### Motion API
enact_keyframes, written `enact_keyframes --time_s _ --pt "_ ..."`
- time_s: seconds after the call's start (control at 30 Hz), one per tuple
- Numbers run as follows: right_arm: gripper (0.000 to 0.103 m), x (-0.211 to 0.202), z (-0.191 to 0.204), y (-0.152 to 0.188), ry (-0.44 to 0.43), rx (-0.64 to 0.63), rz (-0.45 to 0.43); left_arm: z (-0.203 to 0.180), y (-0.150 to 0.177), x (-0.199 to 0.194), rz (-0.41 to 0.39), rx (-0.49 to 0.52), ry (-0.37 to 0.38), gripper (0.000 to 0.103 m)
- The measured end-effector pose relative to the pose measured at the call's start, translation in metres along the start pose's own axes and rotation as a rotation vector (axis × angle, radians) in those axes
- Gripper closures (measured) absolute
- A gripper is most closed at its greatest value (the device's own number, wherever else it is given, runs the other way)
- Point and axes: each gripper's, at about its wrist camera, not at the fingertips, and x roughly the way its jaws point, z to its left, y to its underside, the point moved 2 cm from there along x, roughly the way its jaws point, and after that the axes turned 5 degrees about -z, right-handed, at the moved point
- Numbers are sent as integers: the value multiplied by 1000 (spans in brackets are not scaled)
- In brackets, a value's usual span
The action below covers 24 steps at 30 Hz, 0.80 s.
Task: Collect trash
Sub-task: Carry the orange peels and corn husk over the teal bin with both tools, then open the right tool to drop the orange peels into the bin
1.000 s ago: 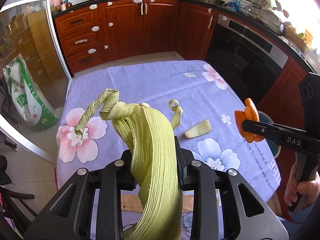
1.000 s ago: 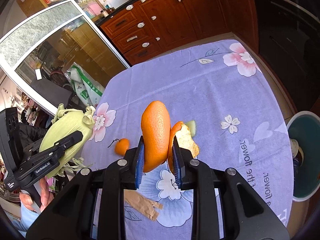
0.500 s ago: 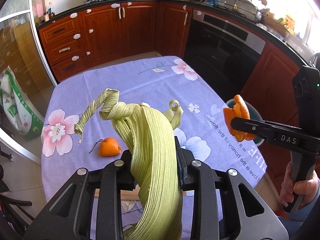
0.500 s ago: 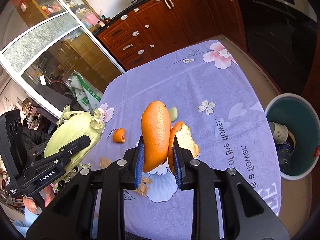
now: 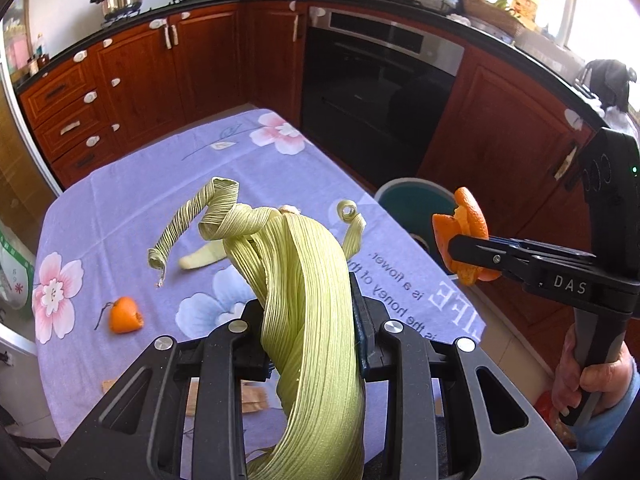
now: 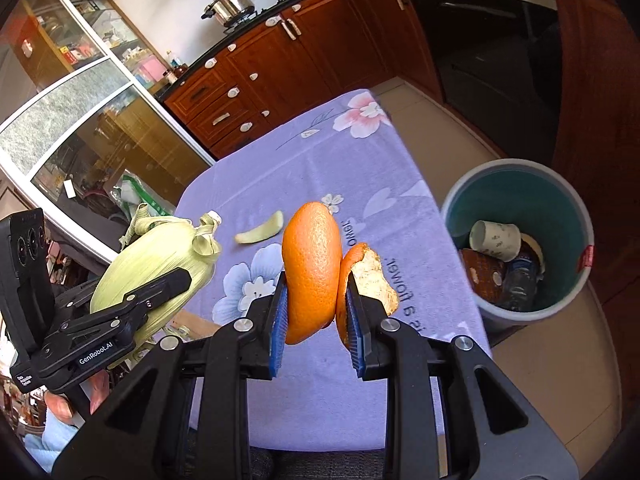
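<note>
My left gripper (image 5: 310, 316) is shut on a pale green corn husk (image 5: 308, 288), held above the table; it also shows in the right wrist view (image 6: 156, 264). My right gripper (image 6: 316, 320) is shut on orange peel (image 6: 312, 268), held over the table's right edge; the peel also shows in the left wrist view (image 5: 464, 236). A teal trash bin (image 6: 516, 188) stands on the floor right of the table, holding a paper cup (image 6: 494, 240) and other trash. On the purple flowered tablecloth (image 5: 120, 208) lie a small orange peel piece (image 5: 125, 315) and a pale peel slice (image 6: 260, 234).
Brown paper scraps (image 5: 252, 394) lie near the table's front edge. Red-brown cabinets (image 5: 140, 72) and a black oven (image 5: 376, 80) line the back and right. A glass sliding door (image 6: 92, 136) and a green-white bag (image 6: 140, 196) are at the left.
Both grippers have swung to the right with their loads. The trash bin has come into fuller view at the right, closer to the orange peel.
</note>
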Motion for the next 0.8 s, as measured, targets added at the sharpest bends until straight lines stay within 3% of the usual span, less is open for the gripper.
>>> enact_keyframes --time_s 0.37,0.57,0.8 --pt "77 -28 -102 -21 106 138 -58 -88 -29 69 78 134 117 73" --pt "77 -12 -152 -25 136 233 -25 -128 -46 114 135 197 155 73" --pt "76 20 -193 -33 160 314 32 -156 -61 170 209 203 191 73"
